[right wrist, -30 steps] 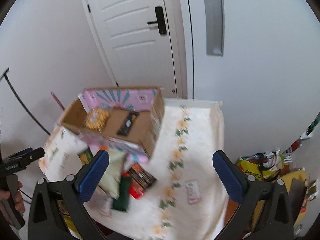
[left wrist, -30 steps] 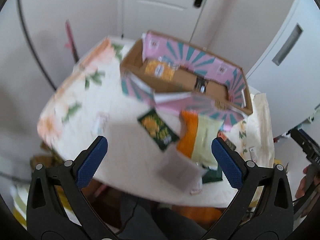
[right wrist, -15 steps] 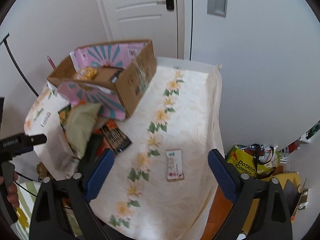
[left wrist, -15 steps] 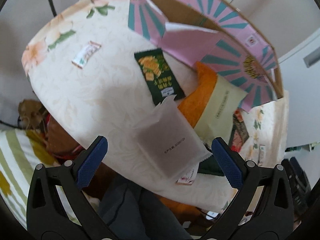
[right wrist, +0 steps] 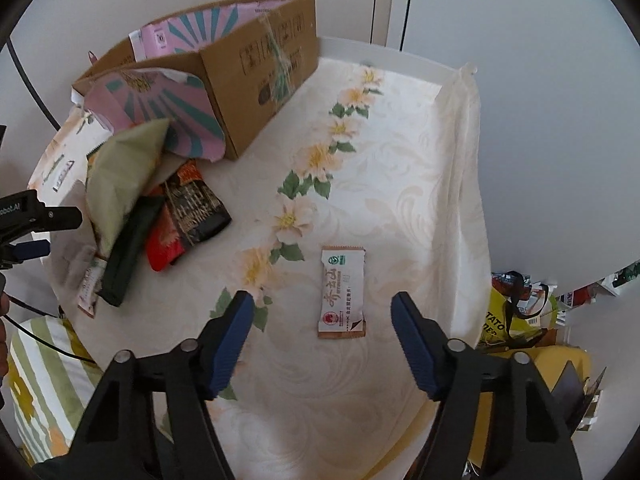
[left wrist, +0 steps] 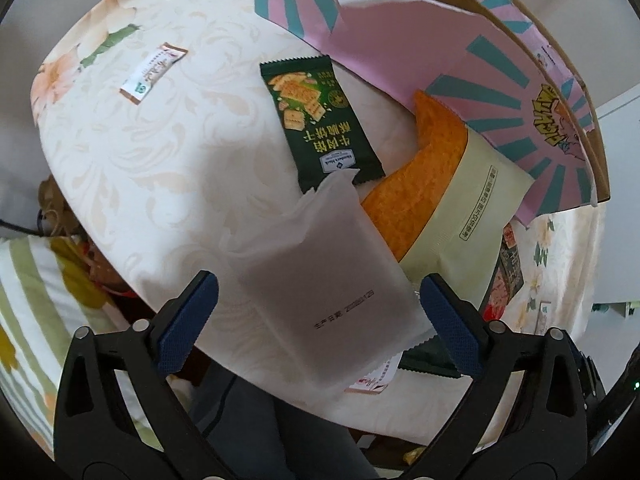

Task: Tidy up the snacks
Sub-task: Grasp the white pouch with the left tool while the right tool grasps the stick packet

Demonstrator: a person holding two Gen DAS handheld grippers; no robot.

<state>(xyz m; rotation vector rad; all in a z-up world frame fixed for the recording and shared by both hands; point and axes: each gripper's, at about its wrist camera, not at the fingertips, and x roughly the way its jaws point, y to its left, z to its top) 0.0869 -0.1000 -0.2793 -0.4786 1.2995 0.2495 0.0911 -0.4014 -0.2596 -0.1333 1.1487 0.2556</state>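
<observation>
Table: your floral cloth (right wrist: 384, 168) carried everything
Box: cardboard box (right wrist: 256, 80) stood at the far left, pink flap (left wrist: 460, 64) folded out over the snacks
Pile: white packet (left wrist: 328, 280) overlapped a green cracker bag (left wrist: 320, 120) and an orange-and-cream bag (left wrist: 452, 200)
Left gripper (left wrist: 320, 312): your jaws were spread wide around the white packet
Right gripper (right wrist: 322, 344): jaws open, either side of a small sachet (right wrist: 342, 292)
</observation>
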